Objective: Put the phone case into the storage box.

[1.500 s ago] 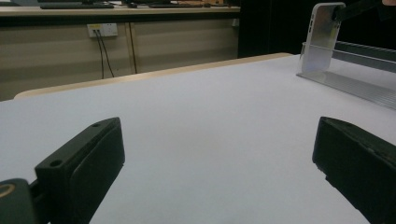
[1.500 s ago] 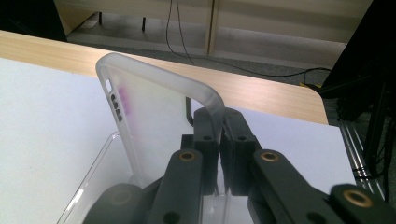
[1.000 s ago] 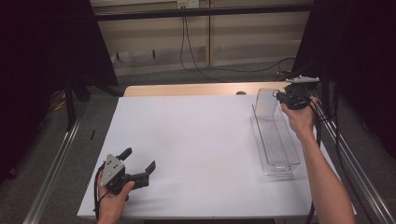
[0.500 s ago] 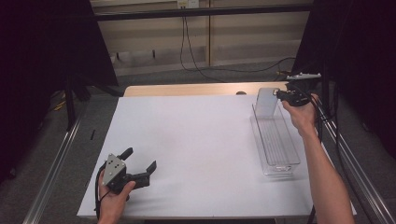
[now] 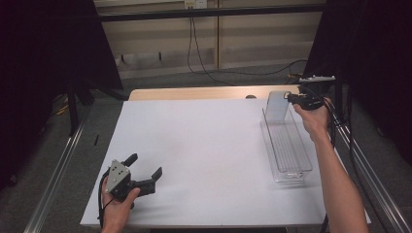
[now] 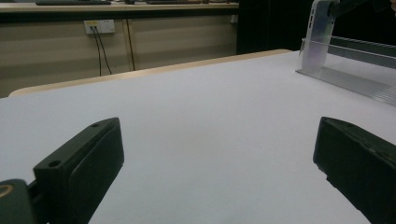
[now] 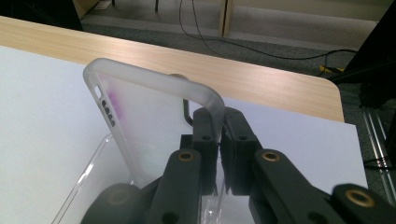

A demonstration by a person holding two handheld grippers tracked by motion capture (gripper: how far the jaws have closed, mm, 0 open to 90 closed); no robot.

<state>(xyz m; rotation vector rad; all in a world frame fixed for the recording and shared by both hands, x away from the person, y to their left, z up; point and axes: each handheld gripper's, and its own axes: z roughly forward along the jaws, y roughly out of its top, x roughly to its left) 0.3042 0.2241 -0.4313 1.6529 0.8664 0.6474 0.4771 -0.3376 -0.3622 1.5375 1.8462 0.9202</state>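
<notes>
Left gripper (image 5: 144, 171): nearest the person, at the near left part of the white sheet (image 5: 204, 155). The left hand (image 5: 116, 208) holds it low over the sheet, close to the near edge. Its jaws are spread wide with nothing between them; in the left gripper view the two black jaws (image 6: 224, 154) stand far apart over bare sheet.

Sheet: white, covers most of the table (image 5: 194, 92); a wooden strip of table shows along the far edge.

Tray (image 5: 286, 145): clear, long and narrow, lying on the right part of the sheet, running from near to far. It is well apart from the left gripper.

Right arm: the forearm reaches in from the bottom right, alongside the tray's right side, up to the tray's far end.

Case (image 5: 276, 106): a frosted, see-through phone case, standing upright at the far end of the tray. In the right gripper view its rounded top corner (image 7: 154, 88) rises above the jaws, and small cut-outs show along its left edge. A faint purple tint shows on it.

Right gripper (image 5: 290, 97): at the far right, held by the right hand (image 5: 313, 119). Its jaws are pressed together on the case's right edge, pinching it just below the top corner (image 7: 219, 135).

Far background: floor, cables and a wall socket beyond the table.
</notes>
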